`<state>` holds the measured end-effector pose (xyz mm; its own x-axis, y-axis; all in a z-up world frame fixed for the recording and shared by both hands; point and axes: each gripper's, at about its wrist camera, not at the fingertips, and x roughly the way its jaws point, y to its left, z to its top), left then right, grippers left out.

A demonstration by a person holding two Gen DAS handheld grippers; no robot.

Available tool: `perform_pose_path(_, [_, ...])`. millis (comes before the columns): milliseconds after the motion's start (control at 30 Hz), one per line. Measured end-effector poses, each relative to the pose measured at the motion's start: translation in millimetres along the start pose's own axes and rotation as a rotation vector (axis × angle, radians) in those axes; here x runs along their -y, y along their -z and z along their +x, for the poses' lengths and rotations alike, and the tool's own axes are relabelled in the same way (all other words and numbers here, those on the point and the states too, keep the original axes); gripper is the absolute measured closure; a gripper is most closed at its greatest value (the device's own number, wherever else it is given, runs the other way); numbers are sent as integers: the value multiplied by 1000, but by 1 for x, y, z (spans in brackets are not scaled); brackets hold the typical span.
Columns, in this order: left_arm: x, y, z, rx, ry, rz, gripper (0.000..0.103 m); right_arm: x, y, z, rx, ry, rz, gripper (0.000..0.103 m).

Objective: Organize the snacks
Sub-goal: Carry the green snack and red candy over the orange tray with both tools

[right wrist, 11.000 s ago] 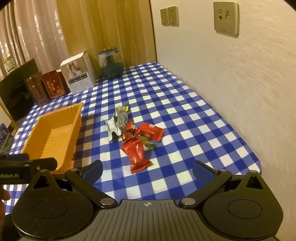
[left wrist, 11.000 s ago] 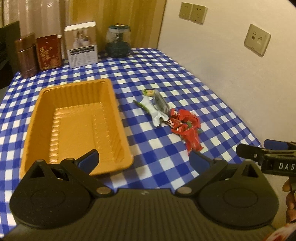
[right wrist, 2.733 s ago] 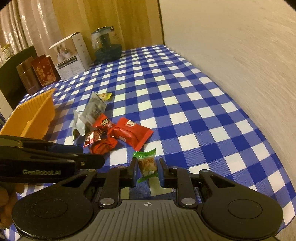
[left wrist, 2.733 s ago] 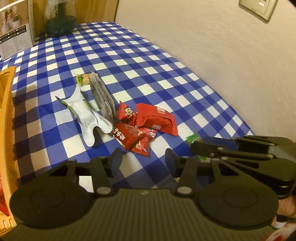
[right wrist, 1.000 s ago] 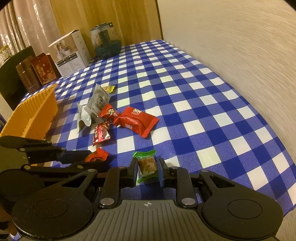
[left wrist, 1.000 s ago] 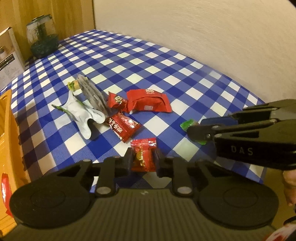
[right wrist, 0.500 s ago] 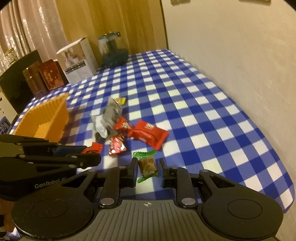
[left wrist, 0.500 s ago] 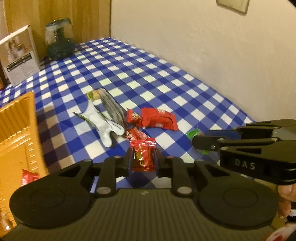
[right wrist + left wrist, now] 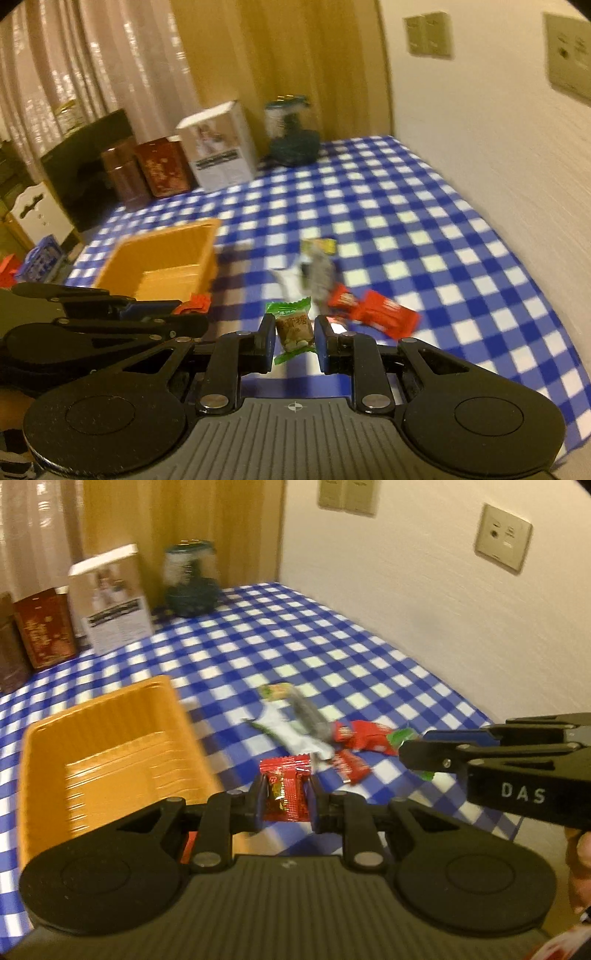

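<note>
Red candy (image 9: 284, 794) sits pinched in the left gripper (image 9: 284, 799), fingers (image 9: 258, 805) narrow and pressing on the wrapper's two sides, clear of the desk (image 9: 332, 657). Over on the right, a green candy (image 9: 293, 326) is clamped the same way in the right gripper (image 9: 294, 341), its twisted ends poking out above and below. Both look feather-light, crinkly and a bit slick, so a squeeze across the plump middle is the sound hold; grabbing a wrapper tail would likely let it slip or swing. Nothing fragile here, though a hard pinch may crush the sweet inside. The orange tray (image 9: 110, 709) waits on the near left, just beside the red candy's path, with what looks like a red wrapper already at its near end. Further right lie the leftovers: red packets (image 9: 364, 734), a white pouch (image 9: 295, 738) and a grey sachet (image 9: 310, 716), clustered and touching.
</note>
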<state>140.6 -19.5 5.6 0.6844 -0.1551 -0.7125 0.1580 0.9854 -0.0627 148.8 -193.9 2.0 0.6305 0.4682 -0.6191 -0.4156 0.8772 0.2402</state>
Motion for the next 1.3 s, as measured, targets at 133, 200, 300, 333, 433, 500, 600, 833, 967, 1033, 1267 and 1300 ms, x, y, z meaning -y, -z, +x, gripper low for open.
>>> perform_pose_path(133, [-31, 8, -16, -1, -52, -32, 83, -31, -5, 7, -7, -47, -23, 80])
perform_pose_path(200, [-48, 13, -24, -5, -77, -52, 83, -47, -7, 12, -15, -73, -35, 80])
perform_pose_path(300, [-72, 21, -33, -10, -114, -75, 83, -71, -7, 22, -29, -104, -56, 80])
perform_pose_path(333, [-77, 24, -35, -13, -125, -79, 83, -78, -7, 26, -34, -114, -63, 80])
perform_pose_path(433, [-94, 31, -40, -23, -152, -96, 83, -96, -4, 37, -51, -136, -80, 80])
perform_pose_path(500, [-104, 36, -42, -26, -162, -113, 83, -105, -1, 45, -62, -146, -85, 80])
perform_pose_path(600, [-114, 42, -44, -31, -169, -129, 83, -113, 3, 52, -75, -154, -94, 80])
perform_pose_path(833, [-123, 47, -39, -41, -166, -145, 83, -119, 6, 64, -93, -152, -94, 80])
perform_pose_path(967, [-126, 49, -37, -43, -163, -152, 83, -122, 6, 66, -96, -153, -100, 80])
perform_pose_path(1033, [-127, 49, -36, -44, -161, -155, 83, -124, 6, 68, -97, -154, -101, 80])
perform_pose_path(1267, [-130, 50, -35, -42, -160, -164, 83, -129, 6, 73, -98, -165, -96, 80])
perform_pose_path(1300, [-130, 50, -35, -42, -159, -165, 83, -130, 6, 74, -97, -168, -95, 80])
